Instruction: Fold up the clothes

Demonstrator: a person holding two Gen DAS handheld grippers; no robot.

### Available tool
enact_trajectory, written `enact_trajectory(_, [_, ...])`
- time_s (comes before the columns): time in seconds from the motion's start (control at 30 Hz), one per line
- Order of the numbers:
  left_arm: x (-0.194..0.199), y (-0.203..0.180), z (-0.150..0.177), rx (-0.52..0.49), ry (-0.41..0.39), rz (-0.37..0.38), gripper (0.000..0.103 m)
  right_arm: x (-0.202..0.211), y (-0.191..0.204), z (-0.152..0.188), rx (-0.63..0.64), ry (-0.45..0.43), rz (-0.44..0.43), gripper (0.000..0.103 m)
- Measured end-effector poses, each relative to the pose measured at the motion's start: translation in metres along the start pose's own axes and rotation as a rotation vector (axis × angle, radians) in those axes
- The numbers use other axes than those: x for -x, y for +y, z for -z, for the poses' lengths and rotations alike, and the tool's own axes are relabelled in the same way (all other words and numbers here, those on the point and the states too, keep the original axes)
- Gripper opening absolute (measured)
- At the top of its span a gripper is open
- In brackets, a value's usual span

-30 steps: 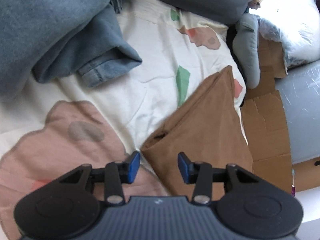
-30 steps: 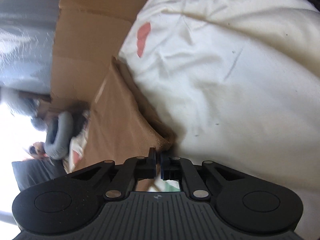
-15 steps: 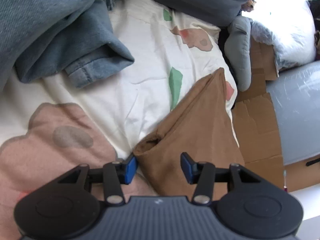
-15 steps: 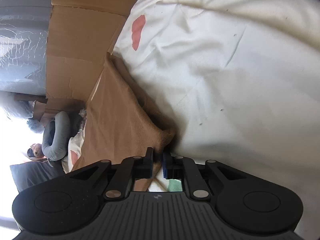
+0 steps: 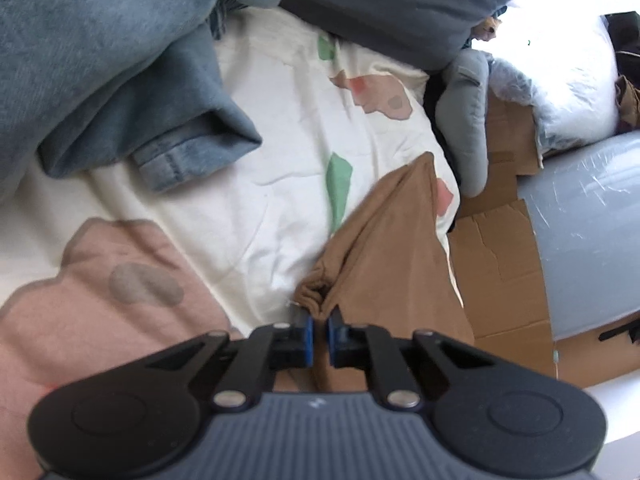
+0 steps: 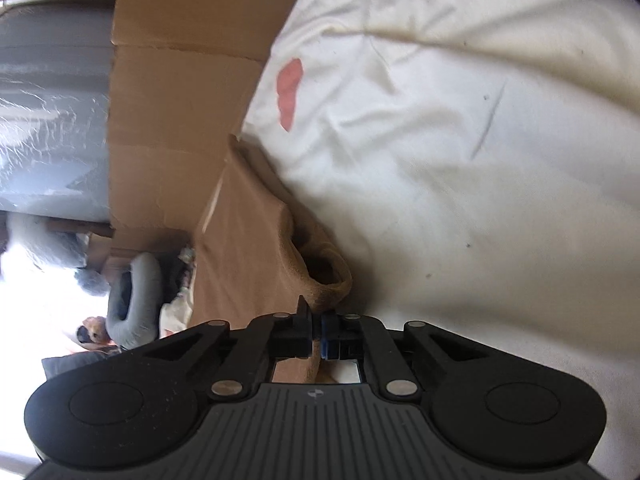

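Observation:
A brown garment [image 5: 394, 252] lies stretched along the right edge of a cream bedspread [image 5: 280, 128] with coloured patches. My left gripper [image 5: 319, 330] is shut on the bunched near corner of this brown garment. In the right wrist view the same brown garment [image 6: 248, 236] runs up the middle beside the cream bedspread [image 6: 460, 140], and my right gripper [image 6: 317, 330] is shut on its hem, with an open fold of cloth just beyond the fingertips.
Blue jeans [image 5: 132, 80] are heaped at the upper left of the bed, a dark grey garment [image 5: 400, 4] behind. Flattened cardboard [image 5: 500, 256] and a grey plastic-wrapped object [image 5: 588, 224] lie beside the bed. A grey neck pillow [image 5: 468, 120] rests at the bed's far edge.
My left gripper stood open around the brown garment's corner and has now shut on it. The right gripper stays shut on the hem, and the cloth has shifted slightly.

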State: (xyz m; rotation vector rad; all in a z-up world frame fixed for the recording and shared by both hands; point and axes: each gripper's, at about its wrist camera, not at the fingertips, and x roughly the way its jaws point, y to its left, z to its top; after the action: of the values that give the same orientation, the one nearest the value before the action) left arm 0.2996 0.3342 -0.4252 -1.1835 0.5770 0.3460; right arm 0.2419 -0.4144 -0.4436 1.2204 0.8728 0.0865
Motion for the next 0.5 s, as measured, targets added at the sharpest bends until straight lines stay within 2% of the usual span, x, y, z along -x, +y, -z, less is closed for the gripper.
enact_trajectory(0.1, [-0.003, 0.003, -0.001, 0.003, 0.017, -0.029, 0.01, -0.001, -0.005, 0.002, 0.001, 0.009, 0.023, 0.006])
enact_trajectory(0.17, [-0.006, 0.006, -0.002, 0.026, 0.018, -0.037, 0.018, -0.003, -0.012, 0.004, -0.016, 0.016, 0.026, 0.009])
enact_trajectory(0.2, [-0.007, 0.008, -0.001, 0.032, 0.015, -0.038, 0.019, -0.005, -0.014, 0.004, -0.02, 0.019, 0.022, 0.02])
enact_trajectory(0.23, [-0.009, 0.009, -0.001, 0.032, 0.015, -0.039, 0.021, -0.007, -0.015, 0.004, -0.02, 0.021, 0.014, 0.022])
enact_trajectory(0.5, [-0.012, 0.02, 0.002, 0.075, -0.01, 0.0, 0.021, -0.017, -0.018, 0.002, -0.032, 0.013, -0.019, 0.022])
